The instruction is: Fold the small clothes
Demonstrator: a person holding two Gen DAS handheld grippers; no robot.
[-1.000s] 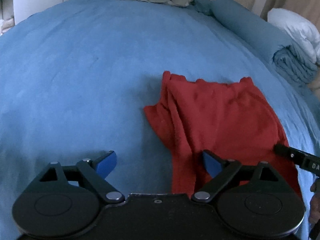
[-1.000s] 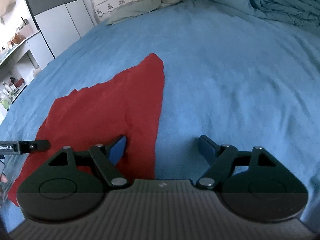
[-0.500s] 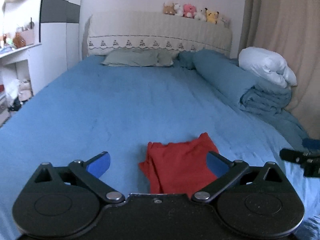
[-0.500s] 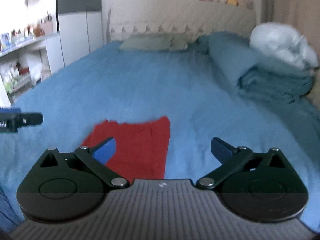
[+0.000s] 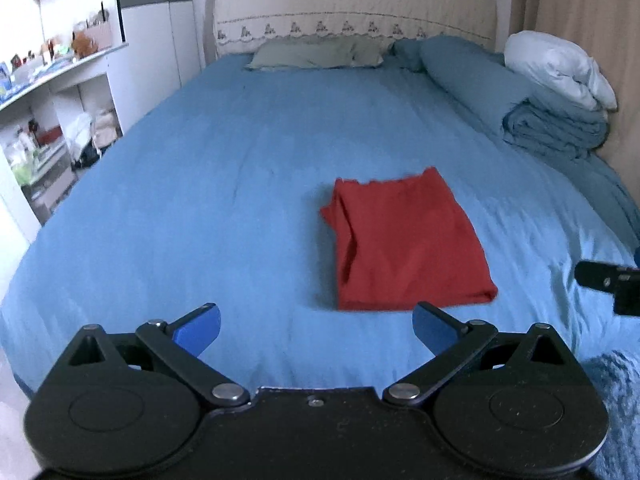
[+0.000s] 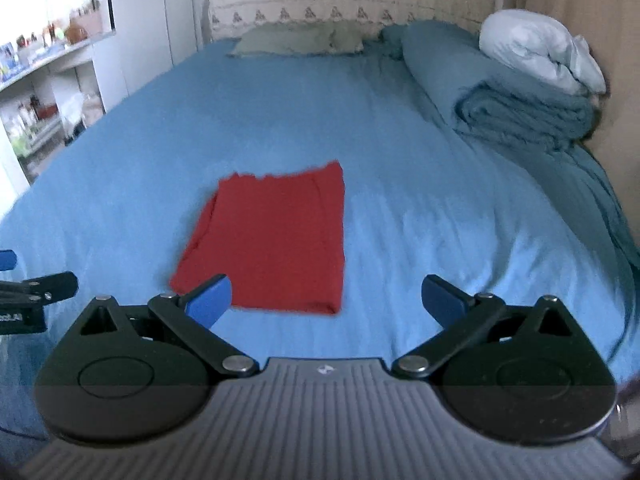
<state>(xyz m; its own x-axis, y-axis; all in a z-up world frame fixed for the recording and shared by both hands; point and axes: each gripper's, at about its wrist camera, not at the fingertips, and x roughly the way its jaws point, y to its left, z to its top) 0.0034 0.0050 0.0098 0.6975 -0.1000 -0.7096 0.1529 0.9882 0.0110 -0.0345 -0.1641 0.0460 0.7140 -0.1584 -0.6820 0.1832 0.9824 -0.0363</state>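
Note:
A small red garment (image 5: 404, 240) lies folded into a rough rectangle on the blue bed sheet (image 5: 224, 184); it also shows in the right wrist view (image 6: 276, 240). My left gripper (image 5: 316, 330) is open and empty, held back from the garment's near edge. My right gripper (image 6: 326, 300) is open and empty, also held back from the near edge, with its left finger (image 6: 210, 300) overlapping the garment's near left corner in the picture. Each gripper's tip shows at the edge of the other's view.
A rolled blue duvet (image 5: 556, 120) with a white pillow (image 5: 560, 68) lies along the bed's right side. A grey-green pillow (image 5: 316, 56) lies by the headboard (image 5: 352, 12). White shelves (image 5: 52, 120) stand to the left of the bed.
Both grippers have pulled back and up from the garment, from right over it to a wide view of the bed. The garment lies where it was, folded.

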